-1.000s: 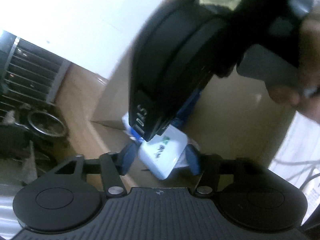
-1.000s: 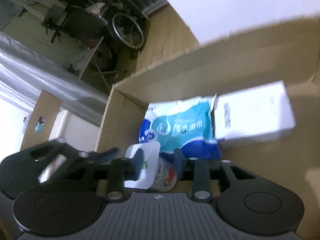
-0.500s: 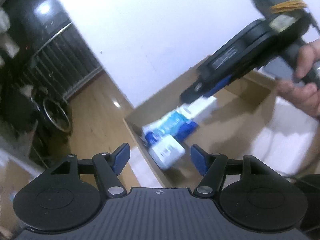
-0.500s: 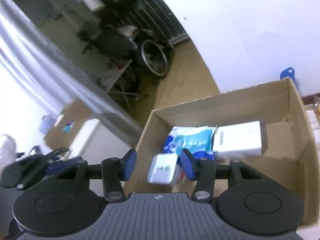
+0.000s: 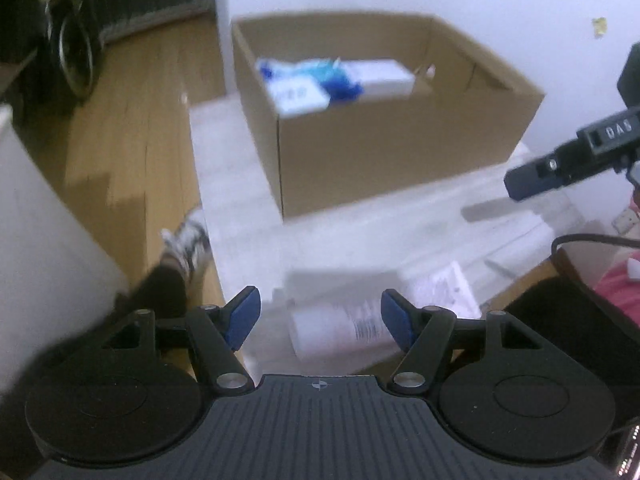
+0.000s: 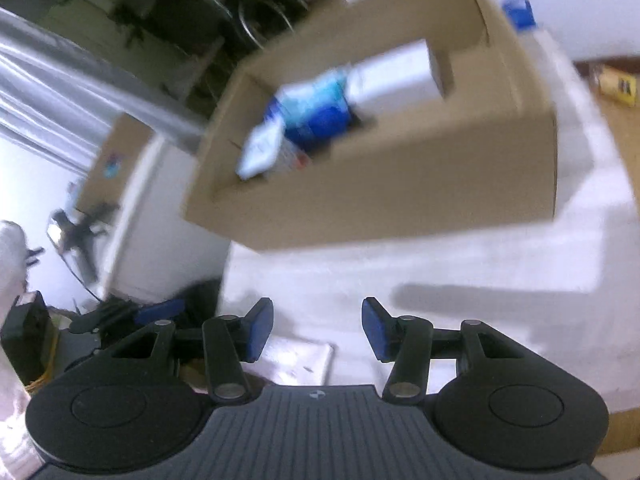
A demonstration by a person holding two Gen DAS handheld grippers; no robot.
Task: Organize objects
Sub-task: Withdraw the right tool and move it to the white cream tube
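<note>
Bottle (image 5: 340, 326), white and lying flat near the cardboard box (image 5: 392, 152), looks light and slippery; grab its middle. Left gripper (image 5: 320, 320) and right gripper (image 6: 316, 330) are wide open, holding nothing.

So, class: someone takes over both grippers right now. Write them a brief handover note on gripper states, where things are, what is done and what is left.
Left gripper: open, empty, above a white bottle lying on the white surface.
Right gripper: open, empty, short of the box.
Done: a blue pack, a white carton and a small white packet lie in the box.
Left: probably the bottle and the papers beside it.
</note>
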